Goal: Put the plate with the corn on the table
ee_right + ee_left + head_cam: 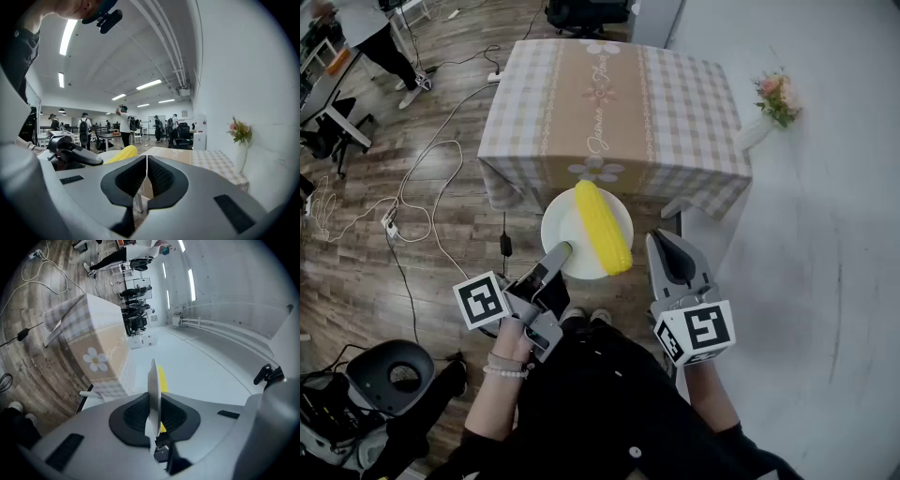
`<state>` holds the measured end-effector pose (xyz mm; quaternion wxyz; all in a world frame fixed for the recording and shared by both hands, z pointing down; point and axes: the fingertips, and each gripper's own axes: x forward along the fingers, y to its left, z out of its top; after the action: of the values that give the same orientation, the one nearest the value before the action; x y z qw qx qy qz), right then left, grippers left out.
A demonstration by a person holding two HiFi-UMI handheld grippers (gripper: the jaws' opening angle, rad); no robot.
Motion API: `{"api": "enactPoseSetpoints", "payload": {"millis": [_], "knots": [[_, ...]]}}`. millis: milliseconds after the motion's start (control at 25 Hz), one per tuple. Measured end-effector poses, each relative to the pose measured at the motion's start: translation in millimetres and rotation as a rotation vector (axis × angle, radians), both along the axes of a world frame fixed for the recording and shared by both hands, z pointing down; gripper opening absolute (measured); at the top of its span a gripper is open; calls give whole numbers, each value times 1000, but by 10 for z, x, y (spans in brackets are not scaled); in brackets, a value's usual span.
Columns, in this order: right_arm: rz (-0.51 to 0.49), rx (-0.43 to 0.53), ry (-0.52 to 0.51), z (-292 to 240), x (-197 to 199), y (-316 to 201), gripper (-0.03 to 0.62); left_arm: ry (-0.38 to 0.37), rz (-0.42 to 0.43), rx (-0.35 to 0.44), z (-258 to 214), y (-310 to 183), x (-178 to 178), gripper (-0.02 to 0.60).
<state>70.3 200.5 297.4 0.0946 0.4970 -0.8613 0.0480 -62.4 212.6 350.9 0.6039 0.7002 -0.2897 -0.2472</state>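
A white plate carries a yellow corn cob lying lengthwise. It hangs in the air just before the near edge of the checked-cloth table. My left gripper is shut on the plate's near-left rim. In the left gripper view the plate stands edge-on between the jaws of the left gripper, the corn behind it. My right gripper is to the right of the plate, apart from it. Its jaws meet with nothing between them in the right gripper view.
A white vase of flowers stands by the wall right of the table. Cables trail over the wood floor at left. A black chair base is at lower left. A person stands far left.
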Motion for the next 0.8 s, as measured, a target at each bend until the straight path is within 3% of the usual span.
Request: {"api": "enactPoseSetpoints", "payload": {"millis": [800], "knots": [[26, -48, -31, 135, 2, -52, 44, 24, 13, 0, 42, 5, -31, 44]]}}
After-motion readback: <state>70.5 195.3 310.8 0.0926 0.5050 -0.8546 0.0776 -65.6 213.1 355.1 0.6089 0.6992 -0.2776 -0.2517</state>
